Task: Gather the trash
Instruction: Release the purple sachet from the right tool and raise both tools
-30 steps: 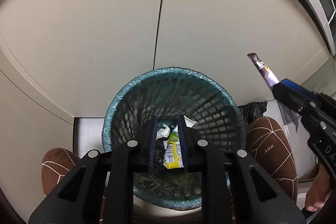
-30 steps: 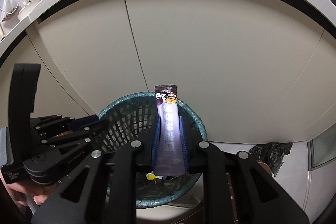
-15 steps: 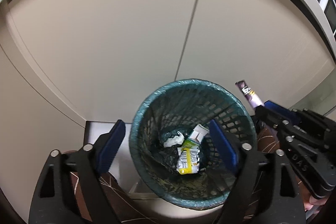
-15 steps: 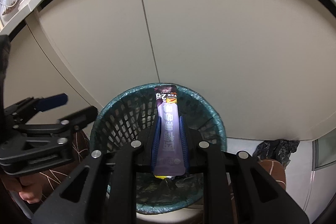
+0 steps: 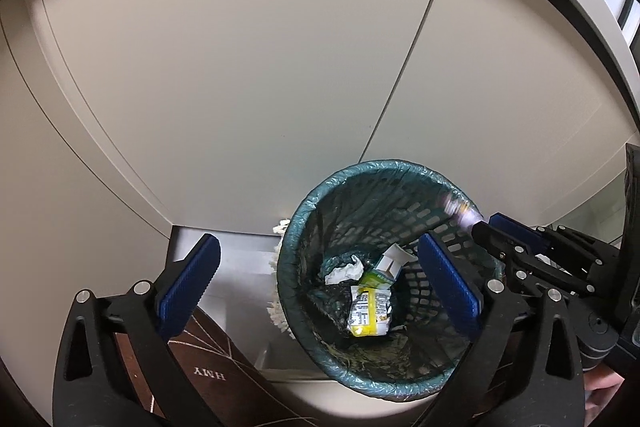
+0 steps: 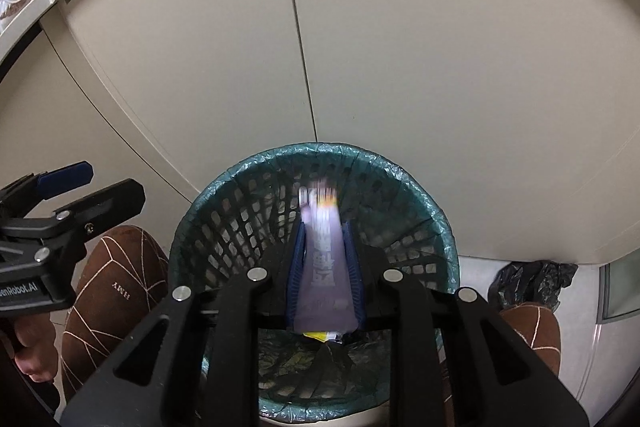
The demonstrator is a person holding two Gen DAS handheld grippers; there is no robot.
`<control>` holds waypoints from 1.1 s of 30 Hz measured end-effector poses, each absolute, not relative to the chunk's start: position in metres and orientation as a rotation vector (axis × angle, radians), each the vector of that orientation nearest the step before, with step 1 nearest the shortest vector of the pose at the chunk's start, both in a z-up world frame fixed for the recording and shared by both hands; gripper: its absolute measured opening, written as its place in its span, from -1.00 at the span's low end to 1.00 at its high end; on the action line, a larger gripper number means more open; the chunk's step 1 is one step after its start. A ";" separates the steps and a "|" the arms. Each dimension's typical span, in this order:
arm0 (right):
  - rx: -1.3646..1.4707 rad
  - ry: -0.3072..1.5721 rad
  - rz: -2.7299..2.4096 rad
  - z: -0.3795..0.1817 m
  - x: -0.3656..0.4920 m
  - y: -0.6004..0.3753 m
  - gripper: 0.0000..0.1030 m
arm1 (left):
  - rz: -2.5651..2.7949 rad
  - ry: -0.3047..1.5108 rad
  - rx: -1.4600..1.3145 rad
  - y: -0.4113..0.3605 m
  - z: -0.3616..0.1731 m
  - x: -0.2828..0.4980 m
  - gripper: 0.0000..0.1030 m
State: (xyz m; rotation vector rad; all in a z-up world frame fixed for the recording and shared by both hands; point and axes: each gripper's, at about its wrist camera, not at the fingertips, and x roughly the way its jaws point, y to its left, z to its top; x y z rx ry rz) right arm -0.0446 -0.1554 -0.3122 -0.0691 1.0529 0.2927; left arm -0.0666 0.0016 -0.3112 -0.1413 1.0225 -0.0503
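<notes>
Since the earlier frame, the left gripper (image 5: 320, 283) has been drawn aside to the left of the bin with its jaws spread wide and nothing held, while the right gripper (image 6: 325, 271) has been carried over the bin mouth. Its jaws are closed on a purple wrapper (image 6: 323, 259), whose blurred upper end projects forward over the far inner wall. The green-lined bin (image 6: 442, 223) already contains a yellow packet (image 5: 370, 311) and a crumpled tissue (image 5: 344, 269). A risk is noted: if the wrapper is let go while its tip lies near the far rim, it may catch on the liner or tip outward against the cabinet doors (image 6: 400, 47). Light film may also cling to the pads. A further hazard is posed by the person's knee (image 6: 116, 287) close beside the bin, by which it could be nudged.
</notes>
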 end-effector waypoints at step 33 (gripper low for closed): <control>-0.033 0.576 0.117 -0.066 -0.035 -0.239 0.85 | -0.048 0.652 -0.049 -0.017 -0.073 -0.054 0.89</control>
